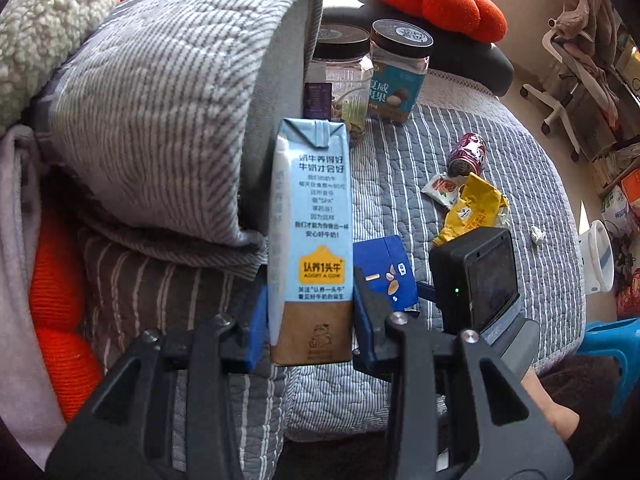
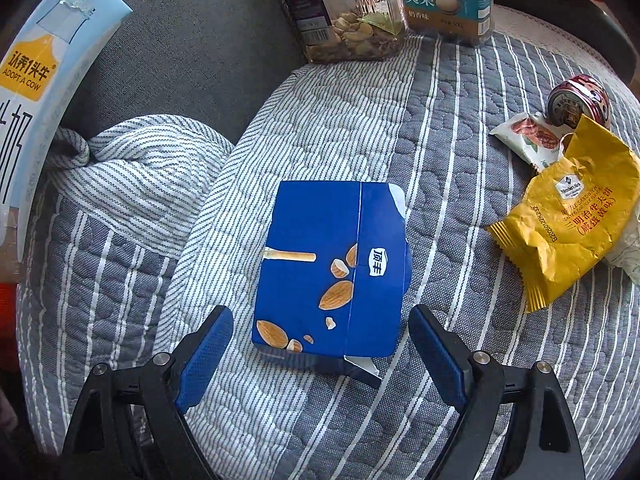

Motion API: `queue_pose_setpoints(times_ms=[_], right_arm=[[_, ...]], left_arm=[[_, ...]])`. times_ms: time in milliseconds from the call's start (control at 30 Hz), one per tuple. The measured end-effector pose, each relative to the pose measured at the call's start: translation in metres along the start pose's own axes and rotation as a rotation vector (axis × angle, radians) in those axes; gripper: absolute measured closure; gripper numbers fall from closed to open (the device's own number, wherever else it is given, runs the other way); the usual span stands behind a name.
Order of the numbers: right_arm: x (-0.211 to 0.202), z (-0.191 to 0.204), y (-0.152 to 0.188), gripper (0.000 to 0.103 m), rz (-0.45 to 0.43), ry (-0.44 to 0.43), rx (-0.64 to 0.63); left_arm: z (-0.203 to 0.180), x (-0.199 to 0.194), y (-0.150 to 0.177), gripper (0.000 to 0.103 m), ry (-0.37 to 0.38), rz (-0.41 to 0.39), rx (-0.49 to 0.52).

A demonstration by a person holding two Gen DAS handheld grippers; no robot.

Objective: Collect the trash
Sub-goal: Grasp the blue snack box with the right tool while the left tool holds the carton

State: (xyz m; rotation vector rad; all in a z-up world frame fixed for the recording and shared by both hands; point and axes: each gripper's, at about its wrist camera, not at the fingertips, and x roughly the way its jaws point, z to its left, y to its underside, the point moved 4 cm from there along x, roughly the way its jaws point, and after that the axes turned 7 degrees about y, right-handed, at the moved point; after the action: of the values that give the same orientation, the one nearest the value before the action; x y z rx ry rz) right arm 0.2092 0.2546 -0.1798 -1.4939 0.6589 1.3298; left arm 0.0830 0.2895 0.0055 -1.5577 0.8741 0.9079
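My left gripper (image 1: 312,312) is shut on a tall light-blue milk carton (image 1: 310,216), held upright above the quilt; the same carton (image 2: 36,92) shows at the left edge of the right wrist view. My right gripper (image 2: 322,316) hangs open over a flat dark-blue almond snack box (image 2: 332,272) lying on the striped quilt (image 2: 440,160). The box's near end sits between the blue pads (image 2: 208,352) without touching them. A crumpled yellow wrapper (image 2: 572,220), a small white wrapper (image 2: 524,136) and a red can (image 2: 580,98) on its side lie to the right.
Two black-lidded nut jars (image 1: 340,76) (image 1: 400,76) stand at the back of the quilt. A grey striped cushion (image 1: 160,100) rises on the left, with an orange pumpkin cushion (image 1: 440,0) behind. A white chair (image 1: 560,92) and a blue stool (image 1: 612,348) stand beyond the quilt's right edge.
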Motion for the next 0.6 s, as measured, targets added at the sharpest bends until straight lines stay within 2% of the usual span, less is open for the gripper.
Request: queue_pose_setpoints(times_ms=[33,100,167,467,600], right_arm=[[0.003,0.001,0.000,0.017,-0.002,0.020,-0.008],[0.004,0.004,0.000,0.031,-0.023,0.071,-0.036],[0.002,0.005,0.000,0.035,-0.026,0.062,-0.045],[-0.048,-0.031,0.007,0.035,-0.076,0.101,-0.032],[-0.085,-0.066,0.008,0.035,-0.116,0.117,-0.006]], left_arm=[[-0.001,0.001,0.000,0.064,-0.001,0.001,0.001],[0.000,0.000,0.001,0.064,-0.002,0.001,0.002],[0.000,0.000,0.001,0.064,-0.003,0.000,0.003],[-0.016,0.001,-0.003,0.064,0.001,-0.016,0.036],[-0.037,0.004,-0.008,0.064,0.013,-0.025,0.073]])
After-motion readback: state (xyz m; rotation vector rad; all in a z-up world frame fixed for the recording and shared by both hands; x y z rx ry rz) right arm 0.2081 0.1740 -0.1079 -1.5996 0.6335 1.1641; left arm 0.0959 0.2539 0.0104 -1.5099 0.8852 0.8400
